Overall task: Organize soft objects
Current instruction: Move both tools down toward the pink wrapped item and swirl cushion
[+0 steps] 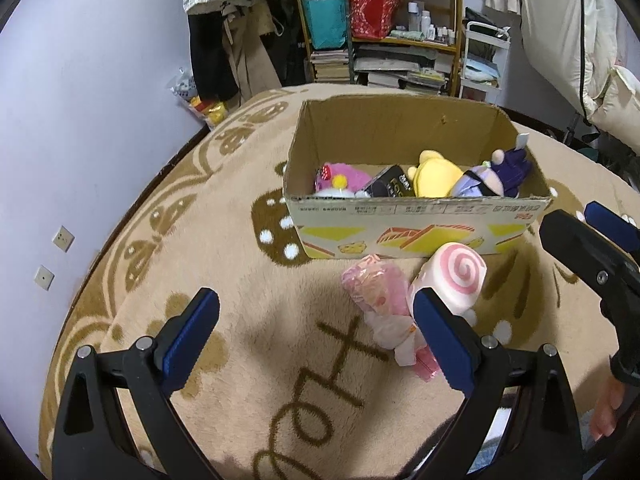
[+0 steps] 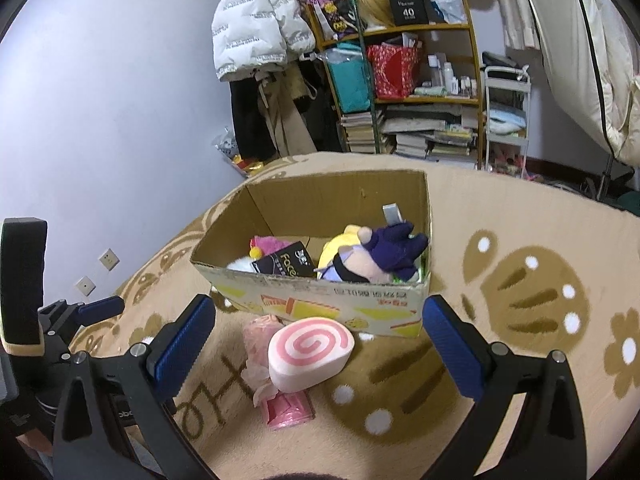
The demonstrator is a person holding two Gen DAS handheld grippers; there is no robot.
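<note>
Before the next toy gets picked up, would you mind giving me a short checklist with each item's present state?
1. Right gripper open and empty: ok.
2. Left gripper open and empty: ok.
3. Pink swirl roll plush lies free on the rug, in front of the cardboard box: ok.
4. Right gripper lined up with the swirl plush: ok, it sits between the fingers in the right wrist view.
5. Pink wrapped plush apart from the swirl plush: not ok, they touch.
6. Room left in the box: ok, the back part is bare beyond the purple-haired doll.
</note>
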